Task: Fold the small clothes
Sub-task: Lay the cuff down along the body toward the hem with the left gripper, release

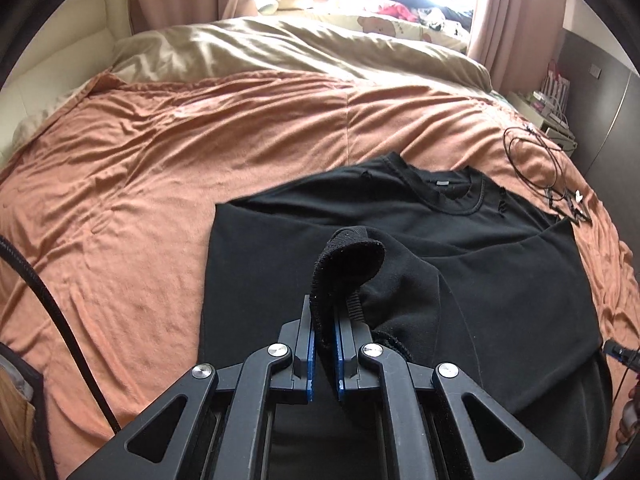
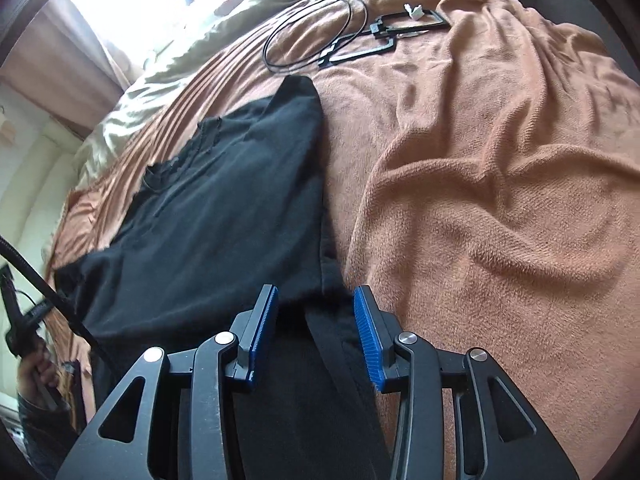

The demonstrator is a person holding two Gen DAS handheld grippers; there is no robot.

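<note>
On a bed spread with an orange blanket (image 1: 168,168), a black sweatshirt (image 1: 500,272) is lying flat with its collar (image 1: 444,196) turned toward the window end of the room, well short of the beige duvet (image 1: 280,48) beyond it. The left gripper (image 1: 325,332) is angling steeply down over the near part of the sweatshirt, its blue-padded jaws drawn nearly together and pinching the ribbed cuff (image 1: 352,256) of a sleeve, which is standing up above the fingertips and curling over, while the rest of that sleeve is trailing down onto the body of the garment. The right gripper (image 2: 316,320) is also pointing downward, at the sweatshirt's near right edge, where the dark cloth (image 2: 224,208) is meeting the blanket; its jaws are standing partly apart with black fabric lying beneath and between them, but the pads are not visibly pressing on it. In the right wrist view, a hand (image 2: 36,368) is gripping a handle at the far left edge of the sweatshirt. A coiled black cable (image 2: 316,28) and two black frames (image 2: 384,36) are resting on the blanket beyond the sweatshirt's far right corner, apart from it.
</note>
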